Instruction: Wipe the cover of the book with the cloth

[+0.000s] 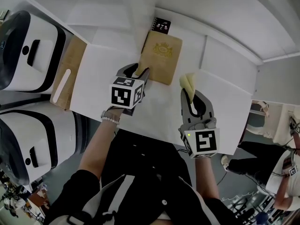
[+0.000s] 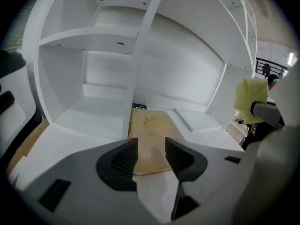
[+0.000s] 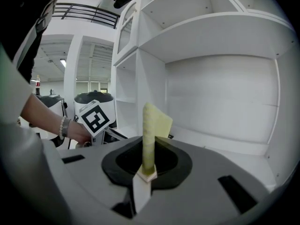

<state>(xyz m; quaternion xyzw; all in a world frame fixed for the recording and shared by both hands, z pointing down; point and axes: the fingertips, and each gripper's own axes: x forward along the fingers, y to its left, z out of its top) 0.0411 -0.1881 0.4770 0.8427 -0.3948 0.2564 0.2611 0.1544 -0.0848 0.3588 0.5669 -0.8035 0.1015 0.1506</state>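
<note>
White desk (image 1: 157,108) w/ shelves. Book (image 1: 161,55) top centre of head view; left gripper (image 1: 142,71) at its near edge, jaws apart, empty. Right gripper (image 1: 192,97) clamps cloth (image 1: 188,82), centre-right. Bring cloth over, wipe flat & light.

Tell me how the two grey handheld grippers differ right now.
The left gripper has its jaws apart and empty; the right gripper is shut on a folded pale yellow cloth. The left gripper is at the near edge of the tan book; the right gripper is off to its right. Both carry a marker cube.
</note>
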